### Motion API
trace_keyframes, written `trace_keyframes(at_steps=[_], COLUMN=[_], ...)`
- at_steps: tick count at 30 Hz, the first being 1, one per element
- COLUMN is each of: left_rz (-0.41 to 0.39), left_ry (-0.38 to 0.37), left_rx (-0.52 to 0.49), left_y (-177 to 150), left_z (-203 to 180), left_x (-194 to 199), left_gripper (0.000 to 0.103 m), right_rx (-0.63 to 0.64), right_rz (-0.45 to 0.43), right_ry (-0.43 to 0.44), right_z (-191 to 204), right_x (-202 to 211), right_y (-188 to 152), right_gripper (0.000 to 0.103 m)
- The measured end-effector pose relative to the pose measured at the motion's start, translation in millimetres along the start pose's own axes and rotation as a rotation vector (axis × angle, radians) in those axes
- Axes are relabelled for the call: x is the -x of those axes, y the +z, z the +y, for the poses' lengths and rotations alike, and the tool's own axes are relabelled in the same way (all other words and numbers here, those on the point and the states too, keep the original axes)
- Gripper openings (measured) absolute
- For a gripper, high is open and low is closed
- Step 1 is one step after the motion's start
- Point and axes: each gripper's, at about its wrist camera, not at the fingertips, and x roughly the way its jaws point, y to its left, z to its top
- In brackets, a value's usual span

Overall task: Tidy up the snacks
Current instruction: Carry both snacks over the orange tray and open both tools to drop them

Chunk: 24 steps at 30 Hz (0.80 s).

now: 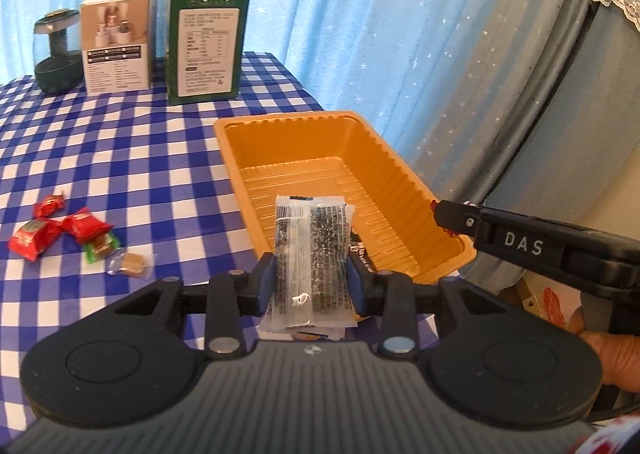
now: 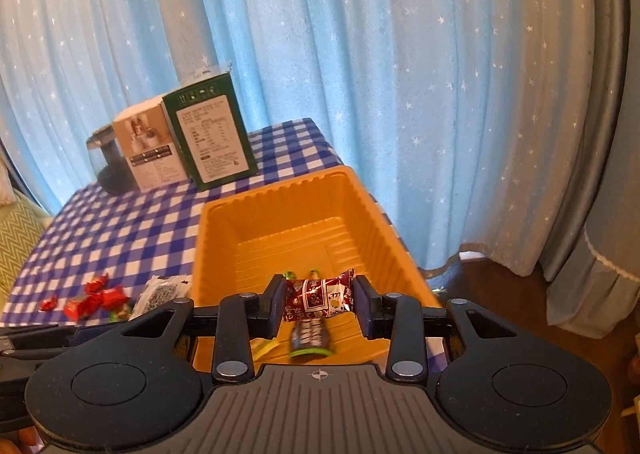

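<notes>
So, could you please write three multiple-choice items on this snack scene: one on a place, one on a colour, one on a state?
1. Where do the loose red candies lie?
A. in the tray
B. on the checked tablecloth
C. on the green box

2. What colour is the tray?
A. orange
B. white
C. green

3. What is the left gripper doing?
A. open, nothing held
B. pressing on the tray
C. shut on a clear sachet

Answers:
1 B, they sit left of the tray.
2 A, walls and floor are orange.
3 C, both pads press the sachet.

Both wrist cameras look down closely, sharing the orange tray (image 1: 404,189).
</notes>
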Motion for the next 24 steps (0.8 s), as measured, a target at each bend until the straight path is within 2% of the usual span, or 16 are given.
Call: trace_keyframes(at_steps=[22, 24], left_rz=[0.007, -0.018], left_ry=[0.002, -0.009], left_rx=[0.034, 0.037], left_y=[11, 12], left_z=[-1, 0], left_x=[-54, -55], left_gripper=[0.034, 0.039], right_rx=[0.028, 0.025], right_rz=[0.046, 0.047], right_ry=[-0.021, -0.023], right_z=[-20, -20], right_x=[-46, -47], right_y=[-1, -2], right_gripper=[0.037, 0.037])
